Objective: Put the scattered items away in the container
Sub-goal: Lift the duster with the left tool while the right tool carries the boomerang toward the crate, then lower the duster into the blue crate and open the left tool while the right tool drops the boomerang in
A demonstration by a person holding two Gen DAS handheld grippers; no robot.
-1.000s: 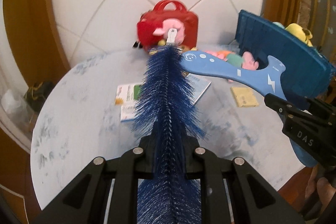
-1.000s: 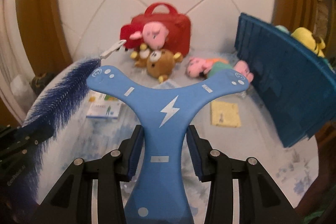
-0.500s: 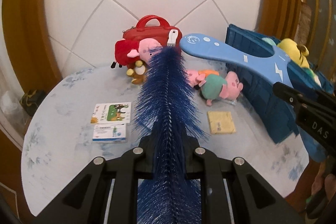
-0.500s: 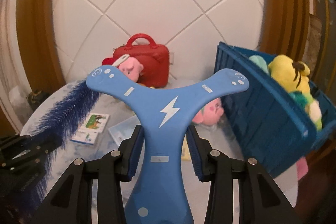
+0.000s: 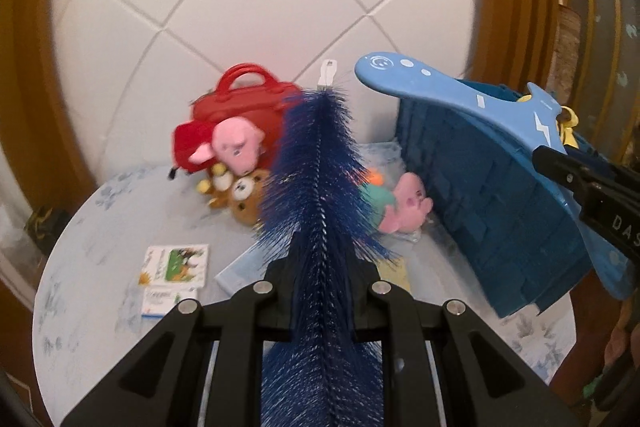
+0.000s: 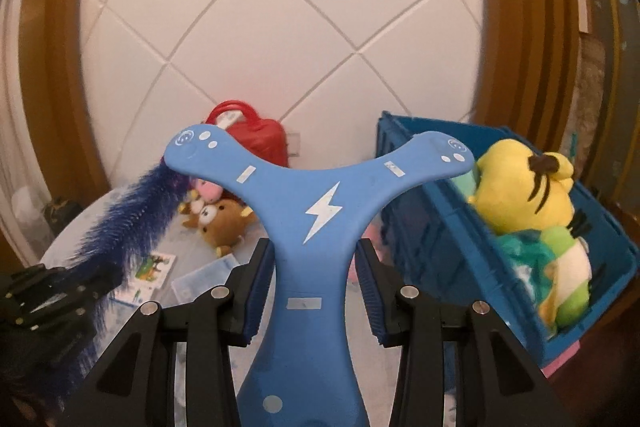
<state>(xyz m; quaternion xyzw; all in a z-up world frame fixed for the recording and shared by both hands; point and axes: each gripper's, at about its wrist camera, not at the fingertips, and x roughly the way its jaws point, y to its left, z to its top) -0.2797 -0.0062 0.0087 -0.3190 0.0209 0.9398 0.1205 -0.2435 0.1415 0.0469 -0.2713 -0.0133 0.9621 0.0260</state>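
Note:
My left gripper [image 5: 320,283] is shut on a long dark blue bristle brush [image 5: 318,171] that points forward over the round table [image 5: 80,287]. My right gripper [image 6: 316,287] is shut on a light blue three-armed boomerang [image 6: 320,203] with a white lightning bolt; the same boomerang [image 5: 460,95] shows at the right of the left wrist view. The blue crate [image 6: 432,251] stands at the right and holds a yellow plush [image 6: 524,187] and a green one. Both held things hang above the table, left of the crate.
On the table lie a red handbag [image 5: 244,103], a pink pig plush [image 5: 236,143], a brown bear plush [image 5: 244,197], a second pig plush [image 5: 404,203], small cards [image 5: 176,263], a clear flat pack [image 6: 204,277] and a yellow pad, partly hidden. White tiles and wooden frames lie behind.
Both grippers have risen and drawn back with their loads. The crate's inside has come into the right wrist view. The items on the table have not moved.

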